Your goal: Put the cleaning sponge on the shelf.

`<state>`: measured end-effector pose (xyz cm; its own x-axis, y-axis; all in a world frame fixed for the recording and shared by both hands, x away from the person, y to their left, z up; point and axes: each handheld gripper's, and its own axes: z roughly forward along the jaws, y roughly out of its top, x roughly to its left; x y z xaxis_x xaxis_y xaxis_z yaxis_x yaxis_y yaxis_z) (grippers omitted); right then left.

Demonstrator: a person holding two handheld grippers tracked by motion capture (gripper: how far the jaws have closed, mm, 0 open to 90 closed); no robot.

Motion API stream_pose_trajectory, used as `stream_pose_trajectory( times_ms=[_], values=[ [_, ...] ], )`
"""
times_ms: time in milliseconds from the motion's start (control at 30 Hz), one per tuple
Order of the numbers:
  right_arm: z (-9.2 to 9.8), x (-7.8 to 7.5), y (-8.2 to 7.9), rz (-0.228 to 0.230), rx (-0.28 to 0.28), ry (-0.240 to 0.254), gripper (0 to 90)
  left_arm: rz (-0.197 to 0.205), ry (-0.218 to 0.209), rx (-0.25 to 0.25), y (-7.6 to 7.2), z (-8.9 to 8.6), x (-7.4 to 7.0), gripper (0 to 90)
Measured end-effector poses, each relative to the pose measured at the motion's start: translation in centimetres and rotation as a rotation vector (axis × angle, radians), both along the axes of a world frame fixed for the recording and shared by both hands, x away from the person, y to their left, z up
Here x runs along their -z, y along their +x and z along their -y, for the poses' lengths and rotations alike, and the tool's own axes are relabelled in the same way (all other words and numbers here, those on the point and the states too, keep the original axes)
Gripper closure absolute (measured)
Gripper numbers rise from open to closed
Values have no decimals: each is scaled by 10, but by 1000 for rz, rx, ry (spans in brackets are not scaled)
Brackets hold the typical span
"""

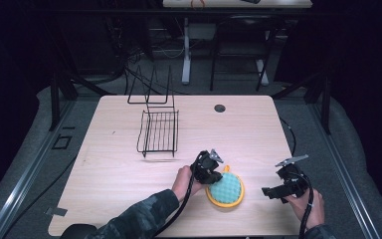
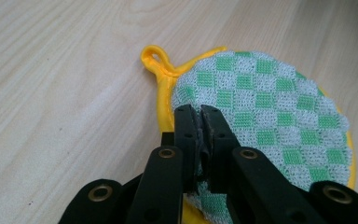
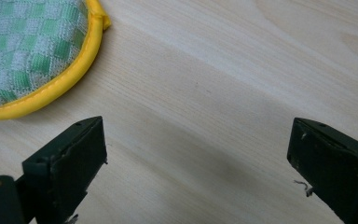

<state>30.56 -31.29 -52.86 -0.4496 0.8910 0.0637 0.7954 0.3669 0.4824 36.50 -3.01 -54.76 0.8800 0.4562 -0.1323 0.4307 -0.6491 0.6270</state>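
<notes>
The pot holder [image 1: 226, 189], round with a green-and-white checked face and yellow binding, lies flat near the front edge of the table [image 1: 238, 129], right of centre, its hanging loop [image 2: 154, 58] at about 11 o'clock in the left gripper view. The left gripper [image 2: 198, 112] is seen at the holder's 9 o'clock edge in the high view, its jaws pressed together on a pinch of the checked fabric beside the binding. The right gripper [image 3: 196, 158] is held at the holder's 3 o'clock, a little apart, jaws wide apart over bare wood and holding nothing. The step in hand is judged to be lifting the holder by its edge; it would be done best with the pinch kept firm and deep enough to take in the binding, and the cloth raised slowly so it is not dragged, the open gripper being kept ready to take the far edge. A black wire rack [image 1: 159, 130] stands well apart at 11 o'clock. The table is pale wood, with a round hole [image 1: 220, 108] near its back edge; the room beyond is dark, with table legs and cables on the floor
</notes>
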Motion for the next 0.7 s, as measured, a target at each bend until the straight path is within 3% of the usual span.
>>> stream_pose_trajectory(
  times_ms=[133, 433, 533, 700],
  values=[
    [0, 1, 1, -4, -2, 4, 39, 14, -39, -2, -1, -4, -4, 876],
    [2, 1, 1, -9, -2, 3, 39, 55, -114, 12, -8, -16, -36, 879],
    [2, 0, 1, -7, -3, 1, 39, 59, -142, 20, -10, -26, -45, 879],
    [2, -1, 0, -1, 1, 1, 38, 70, -178, -9, -11, -48, -57, 879]
  ],
)
